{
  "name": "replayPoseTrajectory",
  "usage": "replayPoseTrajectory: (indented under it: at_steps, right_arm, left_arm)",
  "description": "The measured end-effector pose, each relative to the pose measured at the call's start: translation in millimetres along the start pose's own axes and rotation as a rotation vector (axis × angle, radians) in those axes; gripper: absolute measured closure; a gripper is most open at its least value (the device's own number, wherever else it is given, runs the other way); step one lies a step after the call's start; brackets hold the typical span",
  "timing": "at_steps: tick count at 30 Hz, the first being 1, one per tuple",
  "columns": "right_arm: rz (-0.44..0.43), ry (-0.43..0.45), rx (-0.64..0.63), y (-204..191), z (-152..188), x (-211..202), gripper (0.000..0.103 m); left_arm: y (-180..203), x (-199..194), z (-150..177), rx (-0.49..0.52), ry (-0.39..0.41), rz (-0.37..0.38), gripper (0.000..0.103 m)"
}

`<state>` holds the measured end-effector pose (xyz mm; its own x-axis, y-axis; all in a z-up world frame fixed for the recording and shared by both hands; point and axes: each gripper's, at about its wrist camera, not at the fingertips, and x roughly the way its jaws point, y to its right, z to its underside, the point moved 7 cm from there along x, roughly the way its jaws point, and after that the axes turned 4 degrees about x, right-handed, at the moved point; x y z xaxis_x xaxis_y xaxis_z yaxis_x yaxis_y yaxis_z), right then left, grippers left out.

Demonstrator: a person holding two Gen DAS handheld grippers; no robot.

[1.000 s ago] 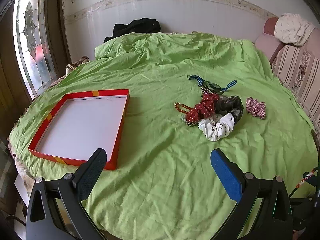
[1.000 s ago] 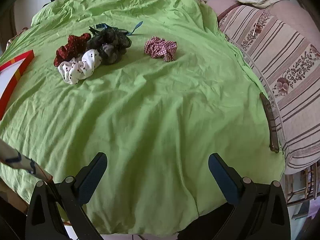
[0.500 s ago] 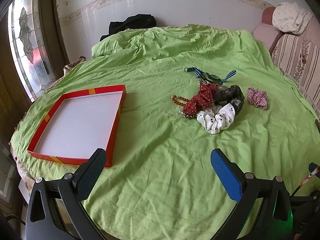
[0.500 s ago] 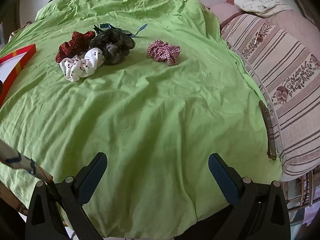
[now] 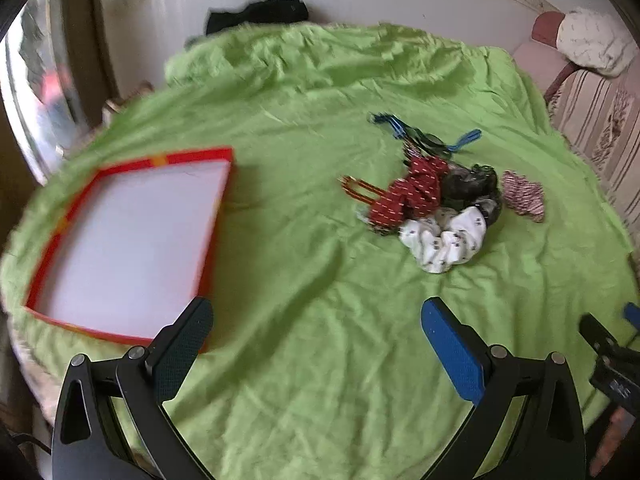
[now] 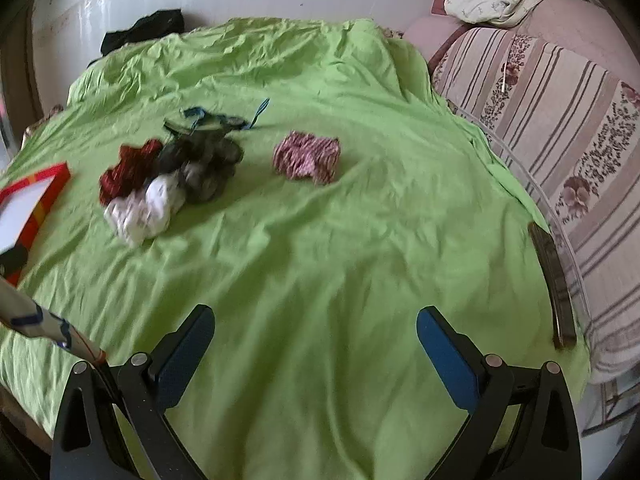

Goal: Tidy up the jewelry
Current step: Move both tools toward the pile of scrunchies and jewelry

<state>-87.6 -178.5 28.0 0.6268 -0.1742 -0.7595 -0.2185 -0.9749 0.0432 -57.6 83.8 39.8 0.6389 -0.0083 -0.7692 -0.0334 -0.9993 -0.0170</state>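
A pile of hair accessories lies mid-table on a green cloth (image 5: pixel 320 360): a red dotted scrunchie (image 5: pixel 412 196), a white scrunchie (image 5: pixel 444 240), a dark scrunchie (image 5: pixel 472 184), blue bands (image 5: pixel 400 126) and an orange bead string (image 5: pixel 360 190). A red-white checked scrunchie (image 5: pixel 524 196) lies apart to the right, also in the right wrist view (image 6: pixel 308 156). A red-rimmed white tray (image 5: pixel 60 220) sits at the left. My left gripper (image 5: pixel 316 344) is open and empty, near the tray's front corner. My right gripper (image 6: pixel 316 348) is open and empty, well short of the pile (image 6: pixel 168 184).
A striped floral sofa (image 6: pixel 560 128) runs along the table's right side. A dark strip (image 6: pixel 554 284) lies at the table's right edge. Black cloth (image 5: pixel 256 14) lies at the far wall. A window (image 5: pixel 36 92) is at the left.
Both grippers have moved forward toward the pile and tilted up; the accessories and tray look larger and nearer. Nothing on the table has moved. Both grippers stay open.
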Motion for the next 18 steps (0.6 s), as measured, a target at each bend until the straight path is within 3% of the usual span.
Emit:
replayPoseTrajectory:
  at_steps: [2,6,16,18]
  right_arm:
    - [-0.017,0.005,0.009,4.4,-9.4,6.4,0.004]
    - [-0.046,0.012,0.015,9.0,-27.6,20.2,0.008]
    - [-0.094,0.009,0.041,11.7,-47.5,44.8,0.009]
    - [-0.108,0.013,0.043,10.9,-51.2,50.3,0.009]
  left_arm:
    - [3.2,11.0,-6.5,-0.021,-0.037,0.06,0.0]
    - [11.3,25.6,-23.9,-0.003,-0.064,0.084,0.0]
    - [40.8,25.5,-57.8,0.135,-0.006,0.084,0.003]
    - [49.3,29.1,-64.7,0.16,0.004,0.114,0.011]
